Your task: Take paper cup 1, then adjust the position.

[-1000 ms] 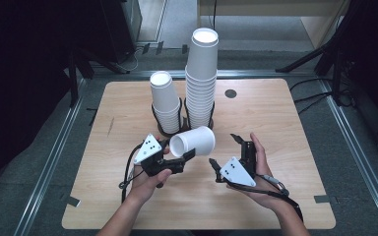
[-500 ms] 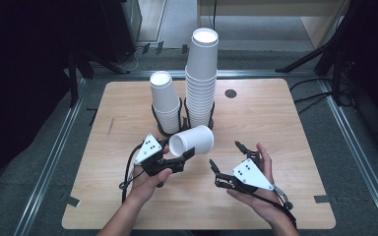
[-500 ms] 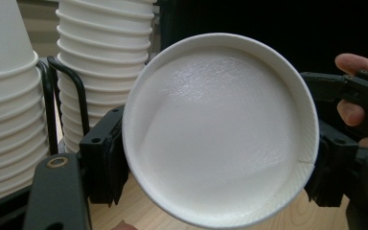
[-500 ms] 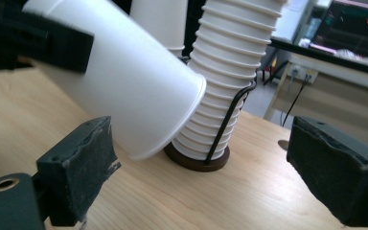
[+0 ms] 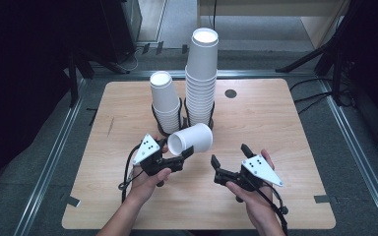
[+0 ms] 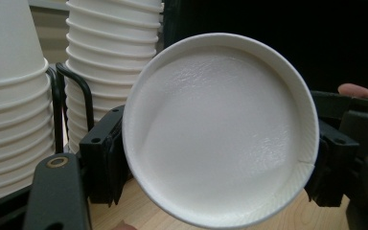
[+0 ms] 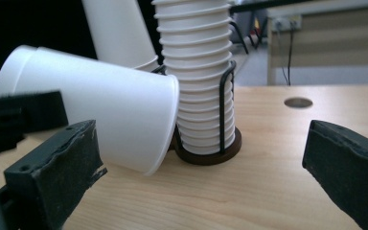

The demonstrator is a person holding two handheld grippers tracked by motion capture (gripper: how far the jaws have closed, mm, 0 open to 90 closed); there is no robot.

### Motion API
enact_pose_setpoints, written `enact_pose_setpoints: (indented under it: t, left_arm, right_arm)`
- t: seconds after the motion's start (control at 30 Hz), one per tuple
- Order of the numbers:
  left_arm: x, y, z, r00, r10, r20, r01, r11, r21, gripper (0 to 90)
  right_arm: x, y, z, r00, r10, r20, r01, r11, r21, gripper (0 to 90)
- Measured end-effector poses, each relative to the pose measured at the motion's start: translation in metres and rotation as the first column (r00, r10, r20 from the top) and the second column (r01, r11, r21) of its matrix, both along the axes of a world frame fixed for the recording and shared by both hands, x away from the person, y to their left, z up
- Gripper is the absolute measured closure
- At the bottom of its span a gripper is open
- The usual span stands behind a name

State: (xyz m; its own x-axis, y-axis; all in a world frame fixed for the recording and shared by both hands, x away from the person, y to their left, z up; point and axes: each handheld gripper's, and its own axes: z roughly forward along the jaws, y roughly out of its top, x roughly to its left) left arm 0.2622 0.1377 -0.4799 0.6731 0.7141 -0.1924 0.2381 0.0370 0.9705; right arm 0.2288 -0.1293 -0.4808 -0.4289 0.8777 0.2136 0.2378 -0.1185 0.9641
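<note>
Left claw (image 5: 186, 153) pinches a white paper cup (image 5: 191, 140) sideways above the wooden tabletop (image 5: 285, 128), beside two racked cup stacks (image 5: 202, 78). Right claw (image 5: 229, 158), swung leftward since a second ago, has just reopened; spread and empty, it seems ready to take the cup.

I see a white paper cup (image 6: 218, 129) with a smooth, slightly shiny inside. The cup stacks (image 5: 202, 83) look like matt white paper too. My table (image 5: 285, 128) is pale wood with a smooth, dull top. The cup holders (image 7: 223, 108) are thin black wire on a dark base. The jaw pads look rough and black.
</note>
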Motion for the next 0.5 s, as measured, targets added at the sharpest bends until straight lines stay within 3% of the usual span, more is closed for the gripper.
enact_pose_setpoints:
  t: [0.03, 0.07, 0.2, 0.33, 0.43, 0.5]
  left_arm:
    - [0.000, 0.000, 0.000, 1.0000, 0.000, 0.000, 0.000, 1.0000, 0.000, 24.3]
    - [0.000, 0.000, 0.000, 1.0000, 0.001, 0.002, -0.001, 1.0000, 0.003, 24.3]
    - [-0.001, -0.002, -0.001, 1.0000, 0.002, 0.007, -0.002, 1.0000, 0.004, 24.3]
    - [0.000, -0.001, -0.001, 0.9998, 0.016, 0.011, -0.016, 0.9999, -0.001, 24.2]
    - [0.000, 0.000, -0.002, 0.9998, 0.018, 0.007, -0.018, 0.9998, -0.006, 24.2]
    - [0.000, 0.000, -0.002, 0.9998, 0.019, 0.009, -0.019, 0.9998, -0.005, 24.2]
  right_arm:
    - [0.000, 0.000, 0.000, 1.0000, 0.000, 0.000, 0.000, 1.000, 0.000, 0.0]
    - [-0.003, 0.002, 0.002, 0.9988, -0.023, -0.043, 0.026, 0.998, 0.057, 0.0]
    - [-0.006, 0.007, 0.006, 0.9920, -0.048, -0.117, 0.067, 0.984, 0.167, 0.0]
    - [-0.008, 0.012, 0.009, 0.9875, -0.032, -0.154, 0.078, 0.950, 0.303, 0.0]
    - [-0.009, 0.017, 0.010, 0.9852, -0.017, -0.170, 0.080, 0.925, 0.371, 0.0]
    - [-0.010, 0.019, 0.009, 0.9801, -0.005, -0.199, 0.092, 0.897, 0.432, 0.0]
